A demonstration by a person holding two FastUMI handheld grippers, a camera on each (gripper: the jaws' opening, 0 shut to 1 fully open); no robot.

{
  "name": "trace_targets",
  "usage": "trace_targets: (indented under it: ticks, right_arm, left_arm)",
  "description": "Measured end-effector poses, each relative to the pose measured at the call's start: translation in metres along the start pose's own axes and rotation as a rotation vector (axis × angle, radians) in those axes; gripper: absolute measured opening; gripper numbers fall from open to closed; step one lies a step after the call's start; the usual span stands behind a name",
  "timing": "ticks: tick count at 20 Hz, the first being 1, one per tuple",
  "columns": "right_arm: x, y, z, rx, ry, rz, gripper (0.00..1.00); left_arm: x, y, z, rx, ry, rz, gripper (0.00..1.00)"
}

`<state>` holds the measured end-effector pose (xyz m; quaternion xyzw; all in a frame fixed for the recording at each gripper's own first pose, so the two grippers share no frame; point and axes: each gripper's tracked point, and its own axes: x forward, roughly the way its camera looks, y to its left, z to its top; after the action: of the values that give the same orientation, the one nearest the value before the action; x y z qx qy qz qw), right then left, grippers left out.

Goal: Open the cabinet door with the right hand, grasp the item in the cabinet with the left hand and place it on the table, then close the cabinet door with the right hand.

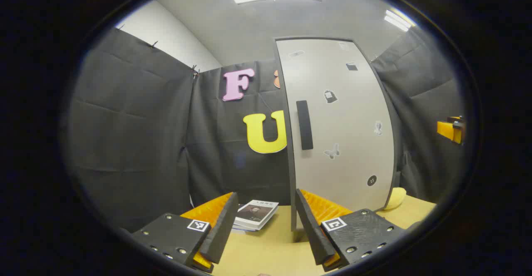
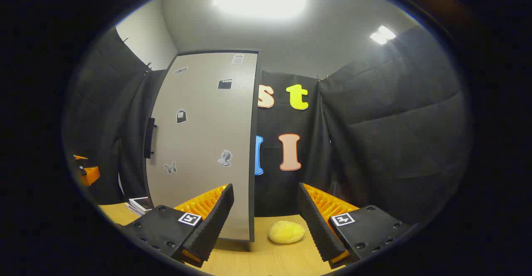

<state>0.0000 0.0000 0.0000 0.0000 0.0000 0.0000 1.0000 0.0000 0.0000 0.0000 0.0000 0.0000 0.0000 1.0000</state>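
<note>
Standing upright on the table (image 2: 257, 259), the tall cabinet (image 2: 208, 143) has its door (image 1: 336, 126) closed, long axis vertical, with the vertical handle (image 1: 304, 124) on the door's left edge. Left claw (image 1: 266, 226) and right claw (image 2: 266, 222) both gape empty. A yellow lump (image 2: 286, 231) lies beside the cabinet, magazines (image 1: 255, 213) opposite.

Both cameras sit low over the tabletop (image 1: 266, 242), looking level toward the far wall. The left gripper view faces the cabinet door (image 1: 336, 122) from its left — handle side nearer. The right gripper view faces it from the right. Both share the door, tabletop and booklets (image 2: 139, 204).
</note>
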Motion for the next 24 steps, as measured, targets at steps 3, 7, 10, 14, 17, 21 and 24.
trace_targets:
  ticks: [3, 7, 10, 14, 17, 21, 24]
  right_arm:
    - [-0.002, 0.001, -0.002, 0.002, 0.008, 0.004, 0.97]
    - [-0.003, -0.001, -0.004, 0.016, 0.016, -0.004, 0.97]
    - [-0.004, -0.004, -0.004, 0.025, 0.020, -0.013, 0.97]
    - [-0.007, -0.006, -0.003, 0.034, 0.021, -0.022, 0.97]
    - [-0.008, -0.004, -0.003, 0.040, 0.018, -0.022, 0.97]
    - [-0.003, 0.005, -0.001, 0.052, 0.030, -0.007, 0.97]
    - [0.003, 0.018, 0.005, 0.071, 0.040, 0.017, 0.97]
  left_arm:
    - [-0.005, 0.001, 0.000, 0.008, 0.000, 0.002, 0.82]
    - [-0.009, 0.002, 0.001, 0.023, -0.006, 0.005, 0.82]
    - [-0.012, 0.005, 0.003, 0.024, -0.009, 0.004, 0.82]
    - [-0.015, 0.006, 0.004, 0.027, -0.012, 0.001, 0.83]
    - [-0.017, 0.010, 0.004, 0.031, -0.013, 0.001, 0.83]
    - [-0.020, 0.017, 0.003, 0.032, -0.012, 0.011, 0.83]
    - [-0.024, 0.029, 0.000, 0.040, -0.013, 0.026, 0.82]
